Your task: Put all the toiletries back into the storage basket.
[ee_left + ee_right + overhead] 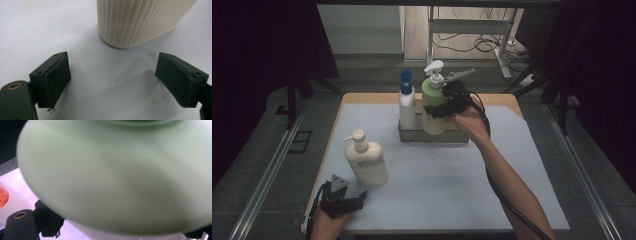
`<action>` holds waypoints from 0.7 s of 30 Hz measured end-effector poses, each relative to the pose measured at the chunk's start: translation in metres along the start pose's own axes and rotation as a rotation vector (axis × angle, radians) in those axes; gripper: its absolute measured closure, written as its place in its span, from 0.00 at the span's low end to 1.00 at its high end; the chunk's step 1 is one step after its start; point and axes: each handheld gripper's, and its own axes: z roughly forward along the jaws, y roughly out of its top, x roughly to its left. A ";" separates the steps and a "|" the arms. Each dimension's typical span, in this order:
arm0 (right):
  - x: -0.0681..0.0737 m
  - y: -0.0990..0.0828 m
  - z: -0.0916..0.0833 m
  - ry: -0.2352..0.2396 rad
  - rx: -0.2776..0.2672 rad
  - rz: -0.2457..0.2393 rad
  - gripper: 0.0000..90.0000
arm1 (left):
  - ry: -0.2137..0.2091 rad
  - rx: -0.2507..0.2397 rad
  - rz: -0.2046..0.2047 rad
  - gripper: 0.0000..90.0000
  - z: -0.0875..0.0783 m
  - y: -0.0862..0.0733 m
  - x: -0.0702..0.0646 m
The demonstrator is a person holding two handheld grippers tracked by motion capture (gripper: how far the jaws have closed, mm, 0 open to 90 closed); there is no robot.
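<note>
1. Pale grey matting (437,175) is laid over a wooden-edged table (362,97), with dark floor and metal rails seen on either side.
2. At the far middle of the mat, a low grey metal tray (409,135) is placed; a white bottle with a blue cap (406,102) is stood upright in its left part.
3. A light green plastic pump bottle with a white dispenser head (432,102) is seen upright at the tray, just right of the white bottle; whether its base is seated on the tray floor cannot be told.
4. The right gripper (446,107) is held level against the green bottle's right side. In the right gripper view, the green bottle (120,182) is seen between the wide-set jaws, with one pad (50,222) at its edge; the bottle is gripped.
5. A cream ribbed plastic pump bottle (364,160) is stood on the mat at the near left.
6. The left gripper (343,199) is held low, just in front of the cream bottle (140,22). Its jaws are spread wide with nothing between them.
</note>
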 end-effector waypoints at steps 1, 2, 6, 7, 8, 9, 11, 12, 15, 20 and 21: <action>-0.002 0.001 0.001 -0.005 -0.002 -0.003 0.13 | 0.000 0.000 0.000 0.14 0.000 0.000 0.000; -0.003 0.001 0.002 -0.011 -0.003 0.001 0.13 | 0.000 0.000 0.000 0.14 0.000 0.000 0.000; -0.008 0.004 0.005 -0.029 -0.006 0.014 0.13 | 0.000 0.000 0.000 0.14 0.000 0.000 0.000; -0.009 0.004 0.005 -0.033 -0.008 0.015 0.13 | 0.000 0.000 0.000 0.14 0.000 0.000 0.000; -0.012 0.005 0.006 -0.039 -0.011 0.017 0.13 | 0.000 0.001 0.000 0.14 0.000 0.000 0.000; -0.013 0.006 0.007 -0.044 -0.015 0.019 0.14 | 0.000 0.002 0.002 0.14 0.000 0.000 0.000; -0.016 0.007 0.008 -0.050 -0.017 0.023 0.14 | 0.000 0.002 0.002 0.14 0.000 0.000 0.000; -0.017 0.007 0.009 -0.055 -0.016 0.025 0.14 | 0.000 0.002 0.002 0.14 0.000 0.000 0.000; -0.019 0.007 0.012 -0.060 -0.021 0.030 0.14 | 0.001 0.002 0.004 0.14 0.000 0.000 0.000; -0.023 0.006 0.019 -0.069 -0.022 0.038 0.14 | 0.000 0.003 0.002 0.14 0.000 0.000 0.000; -0.025 0.004 0.024 -0.076 -0.020 0.040 0.13 | 0.001 0.002 0.003 0.14 0.000 0.000 0.000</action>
